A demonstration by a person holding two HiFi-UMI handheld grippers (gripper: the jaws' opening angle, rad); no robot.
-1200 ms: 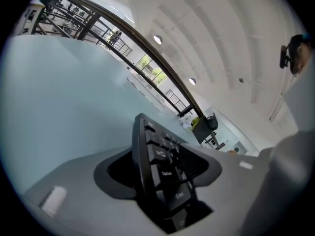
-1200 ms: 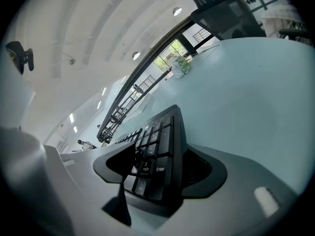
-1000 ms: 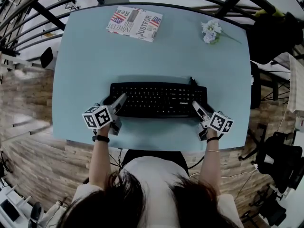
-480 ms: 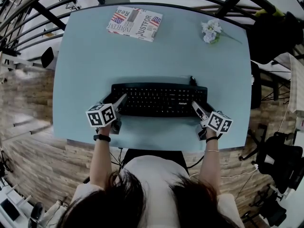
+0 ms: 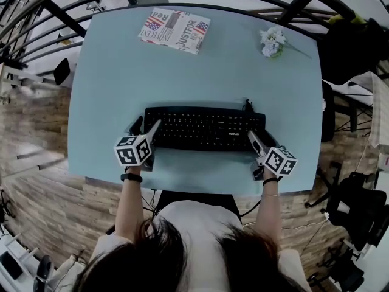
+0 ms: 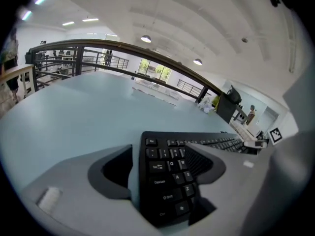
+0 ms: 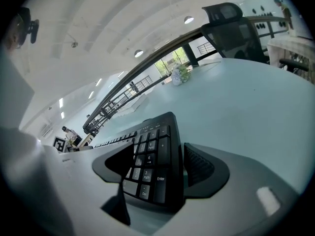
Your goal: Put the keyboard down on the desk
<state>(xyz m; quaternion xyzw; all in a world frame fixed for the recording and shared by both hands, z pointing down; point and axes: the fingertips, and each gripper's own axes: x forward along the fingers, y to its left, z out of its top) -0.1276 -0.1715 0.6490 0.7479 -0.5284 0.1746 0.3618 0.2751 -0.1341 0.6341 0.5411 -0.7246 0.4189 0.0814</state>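
The black keyboard [image 5: 203,128] lies flat on the pale blue desk [image 5: 182,72], near its front edge. My left gripper [image 5: 146,125] straddles its left end, and the jaws are opening. In the left gripper view the keyboard [image 6: 172,176] sits between them, with bare desk showing beside the left pad [image 6: 118,168]. My right gripper [image 5: 260,140] straddles the right end. There the number-pad end [image 7: 152,166] lies between the jaws, and a thin gap separates it from the right pad [image 7: 198,165].
A book [image 5: 174,29] with a flag cover lies at the desk's far left. A small bunch of white flowers [image 5: 270,41] lies at the far right. A black chair [image 5: 346,41] stands past the desk's right edge. A railing runs behind the desk.
The left gripper has slid a little to the right and toward me, and its jaws have spread. The right gripper has drawn back slightly. The keyboard stays where it lay.
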